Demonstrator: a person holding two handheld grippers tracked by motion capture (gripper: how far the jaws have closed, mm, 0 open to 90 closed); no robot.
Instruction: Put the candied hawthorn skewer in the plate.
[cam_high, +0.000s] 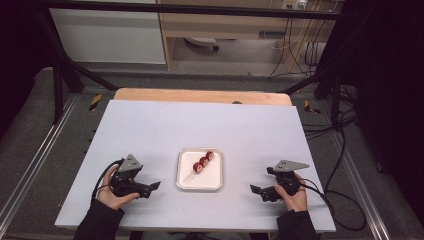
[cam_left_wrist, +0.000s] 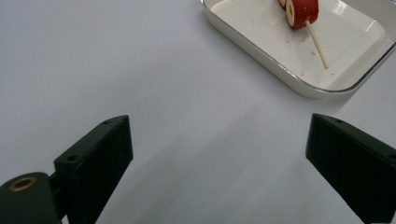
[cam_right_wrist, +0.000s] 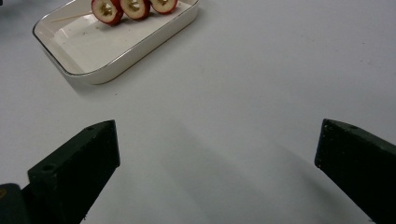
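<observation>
A white rectangular tray (cam_high: 184, 180) sits at the middle of the white table. In it lies a wooden skewer (cam_left_wrist: 317, 44) with three red fruit slices (cam_high: 204, 161) threaded on it, also seen as slices (cam_right_wrist: 134, 8) in the right gripper view. My left gripper (cam_high: 156, 186) rests low at the tray's left, held in a hand, jaws wide apart with only bare table between them. At the tray's right, my right gripper (cam_high: 254, 189) is held the same way, open and empty. Both point inward toward the tray (cam_left_wrist: 299, 84), (cam_right_wrist: 116, 65).
The white table board (cam_high: 200, 125) lies on a wooden top whose edge shows at the back. A black frame surrounds the table. Cables trail on the floor at the right, and a cabinet stands behind.
</observation>
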